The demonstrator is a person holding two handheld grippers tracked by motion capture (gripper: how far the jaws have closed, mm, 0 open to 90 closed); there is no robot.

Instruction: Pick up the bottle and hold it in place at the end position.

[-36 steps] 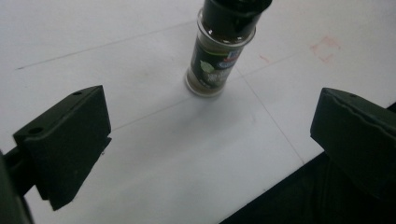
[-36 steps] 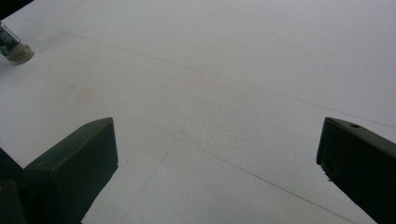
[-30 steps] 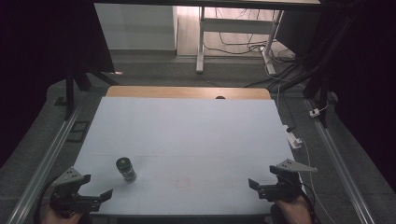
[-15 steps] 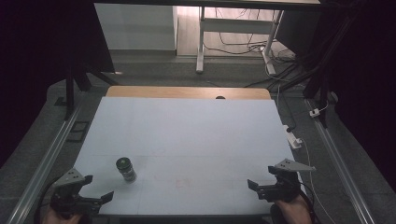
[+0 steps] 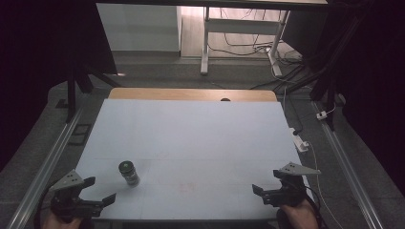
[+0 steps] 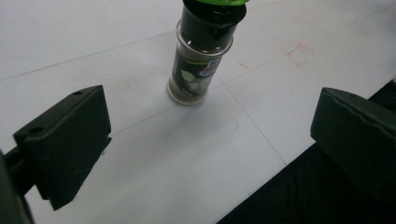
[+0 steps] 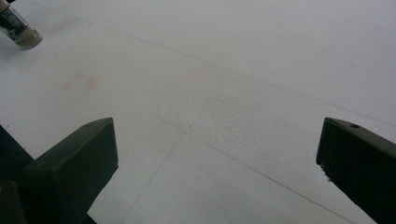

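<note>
A small spice jar (image 5: 129,172) with a green lid stands upright on the white table top (image 5: 191,138), near its front left. The left gripper view has the jar (image 6: 201,56) straight ahead, a short way beyond the jaws. My left gripper (image 5: 102,191) is at the front left corner, open, with nothing between its jaws. Over the front right edge my right gripper (image 5: 260,193) is held open too, and empty. In the right gripper view the jar's base (image 7: 18,29) sits far off at the upper left.
A wooden strip (image 5: 191,94) runs along the table's far edge. A white power strip (image 5: 301,143) and cables lie just off the right side. Metal rails (image 5: 47,162) flank the table. A faint red mark (image 5: 184,187) is on the top near the front.
Both grippers have shifted very slightly at the front edge. The jar has not moved.
</note>
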